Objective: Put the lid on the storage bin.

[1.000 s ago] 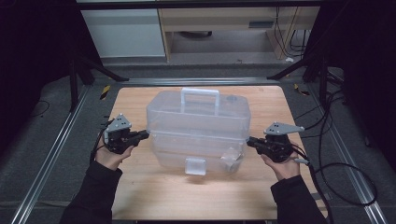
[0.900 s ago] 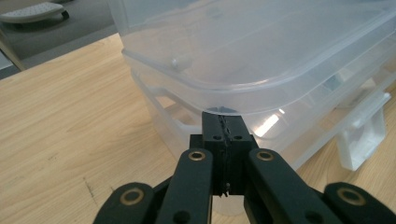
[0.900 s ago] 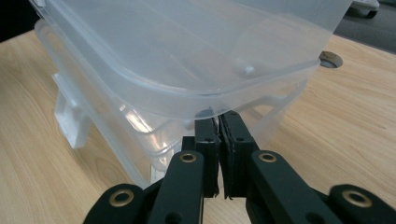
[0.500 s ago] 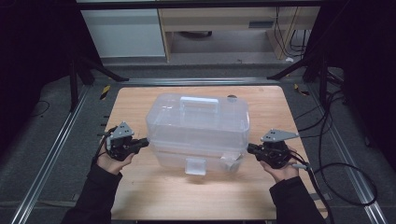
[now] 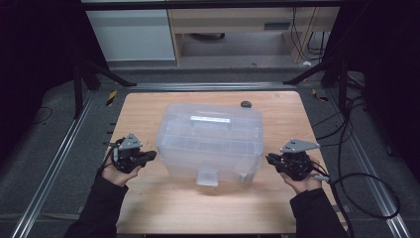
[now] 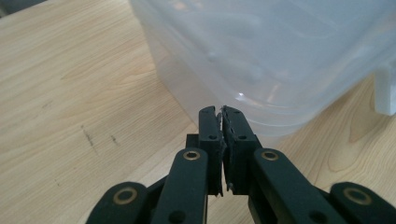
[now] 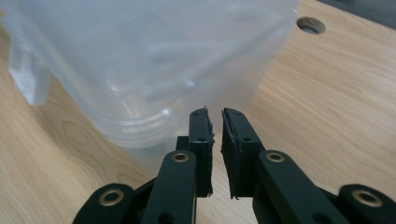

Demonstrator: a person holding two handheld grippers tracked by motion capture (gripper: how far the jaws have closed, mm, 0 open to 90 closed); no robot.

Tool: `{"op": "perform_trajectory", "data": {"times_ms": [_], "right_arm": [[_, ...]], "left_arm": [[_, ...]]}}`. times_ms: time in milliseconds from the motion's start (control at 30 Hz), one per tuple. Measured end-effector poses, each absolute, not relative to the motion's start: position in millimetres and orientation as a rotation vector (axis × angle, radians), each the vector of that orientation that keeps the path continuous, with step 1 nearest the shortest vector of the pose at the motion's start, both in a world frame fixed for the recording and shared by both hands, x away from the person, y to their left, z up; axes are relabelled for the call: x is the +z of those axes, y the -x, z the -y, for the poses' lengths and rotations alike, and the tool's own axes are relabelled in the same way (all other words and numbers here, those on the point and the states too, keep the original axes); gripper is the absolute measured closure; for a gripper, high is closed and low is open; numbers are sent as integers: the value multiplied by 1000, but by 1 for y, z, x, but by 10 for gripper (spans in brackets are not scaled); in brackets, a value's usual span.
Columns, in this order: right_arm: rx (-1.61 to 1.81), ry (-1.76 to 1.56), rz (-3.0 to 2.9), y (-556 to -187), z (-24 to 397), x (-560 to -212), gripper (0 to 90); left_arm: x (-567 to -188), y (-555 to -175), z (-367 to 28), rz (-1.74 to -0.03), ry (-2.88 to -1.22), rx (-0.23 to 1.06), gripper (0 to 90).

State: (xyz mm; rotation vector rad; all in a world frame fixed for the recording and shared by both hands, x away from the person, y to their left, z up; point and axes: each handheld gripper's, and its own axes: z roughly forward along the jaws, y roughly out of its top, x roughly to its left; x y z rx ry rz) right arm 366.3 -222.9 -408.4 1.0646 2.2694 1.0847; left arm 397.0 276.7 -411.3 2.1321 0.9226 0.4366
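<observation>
So the clear plastic box (image 5: 210, 144) sits in the middle of the wooden table (image 5: 163, 208), lid on, with a flat handle (image 5: 210, 119) on top and a little latch tab (image 5: 207, 177) on the near side. A small dark thing (image 5: 245, 104) lies on the table just behind it — too small to tell what it is.

The left gripper (image 5: 148, 155) is just beside the box's left end, jaws pressed together with nothing between them; in the left gripper view its tips (image 6: 220, 112) point at the box's lower corner. The right gripper (image 5: 270, 158) hovers near the right end — jaws nearly together, a thin gap showing in the right gripper view (image 7: 215, 114), holding nothing. Dark sleeves (image 5: 99, 213) come in from the bottom.
</observation>
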Motion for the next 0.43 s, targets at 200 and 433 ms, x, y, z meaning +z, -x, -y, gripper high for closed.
{"op": "perform_trajectory", "data": {"times_ms": [200, 433], "right_arm": [[1075, -1137, -2224, -370, 242, -413, 738], [1031, -1255, -2113, -377, 267, -428, 354]], "left_arm": [[-414, -401, -294, -994, -2085, 462, 804], [-433, -412, -311, -1119, -2086, 519, 634]]}}
